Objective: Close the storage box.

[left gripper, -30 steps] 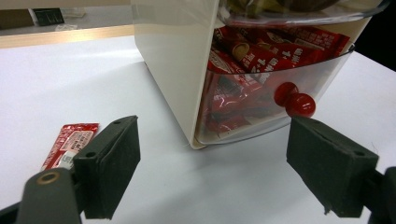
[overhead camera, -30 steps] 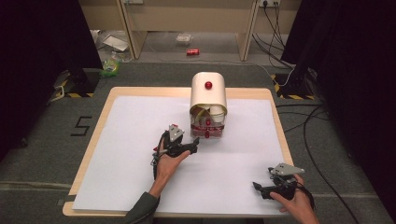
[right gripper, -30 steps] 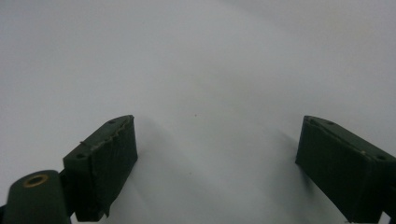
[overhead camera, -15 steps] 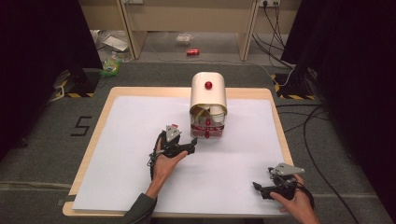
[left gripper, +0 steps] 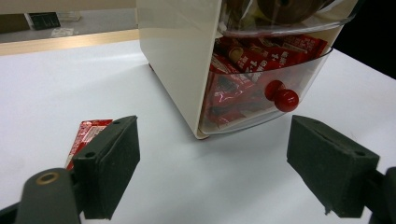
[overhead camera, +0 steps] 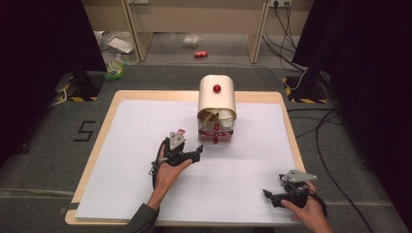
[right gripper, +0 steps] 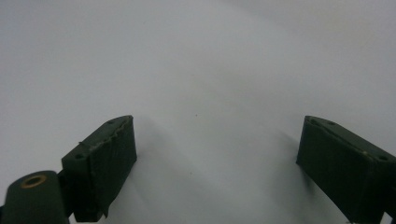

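Left tool (overhead camera: pixel 197 154): we hold it wide and empty, just in front of the dispenser.
Dispenser (overhead camera: pixel 216 99): upright mid-table, red-knobbed drawer (left gripper: pixel 280 70) facing us.
Red packet (left gripper: pixel 86 135): flat beside our left jaw.
Right tool (overhead camera: pixel 272 196): wide, empty, near corner.

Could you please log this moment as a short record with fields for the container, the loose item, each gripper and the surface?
container: cream snack box with a clear drawer of red packets, red knob on the drawer front
loose item: red packet flat on the table, beside the box
left gripper: open, empty, facing the drawer
right gripper: open, empty, near the table's front right corner
surface: white sheet on a wooden table
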Demonstrator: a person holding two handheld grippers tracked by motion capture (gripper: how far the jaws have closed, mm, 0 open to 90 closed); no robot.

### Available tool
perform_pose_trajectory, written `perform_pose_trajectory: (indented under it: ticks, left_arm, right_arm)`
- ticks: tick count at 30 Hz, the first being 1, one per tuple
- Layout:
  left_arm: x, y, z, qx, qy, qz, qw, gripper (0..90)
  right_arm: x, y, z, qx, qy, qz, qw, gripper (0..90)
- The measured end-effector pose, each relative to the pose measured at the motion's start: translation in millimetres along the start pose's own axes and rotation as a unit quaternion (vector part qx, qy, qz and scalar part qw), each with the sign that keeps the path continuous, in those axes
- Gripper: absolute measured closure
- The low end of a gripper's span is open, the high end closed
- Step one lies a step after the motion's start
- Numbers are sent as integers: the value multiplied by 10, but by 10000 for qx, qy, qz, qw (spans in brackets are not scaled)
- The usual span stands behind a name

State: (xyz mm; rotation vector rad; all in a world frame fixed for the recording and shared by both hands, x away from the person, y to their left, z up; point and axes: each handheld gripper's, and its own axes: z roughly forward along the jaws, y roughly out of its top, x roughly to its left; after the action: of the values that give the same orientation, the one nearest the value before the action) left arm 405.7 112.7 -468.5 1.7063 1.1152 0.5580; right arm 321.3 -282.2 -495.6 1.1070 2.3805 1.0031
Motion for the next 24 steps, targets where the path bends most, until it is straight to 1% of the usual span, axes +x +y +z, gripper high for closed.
perform_pose_trajectory:
  ticks: [10, 14, 17, 22, 24]
  left_arm:
    - [-12, -32, -42, 23, -45, 33, 10000, 167]
    - [-1, -26, -104, -2, -23, 67, 10000, 165]
    - [16, -2, -167, -70, -7, 71, 10000, 165]
    - [33, -5, -205, -59, 9, 96, 9999, 164]
    - [48, -27, -233, -18, 7, 139, 9999, 164]
  right_arm:
    - [4, 1, -1, 10, -16, -15, 10000, 121]
    - [5, 1, -1, 8, -18, -17, 10000, 121]
    - [4, 1, -1, 12, -15, -16, 10000, 121]
    - [4, 1, 0, 9, -17, -15, 10000, 121]
    - [4, 1, -1, 8, -17, -17, 10000, 121]
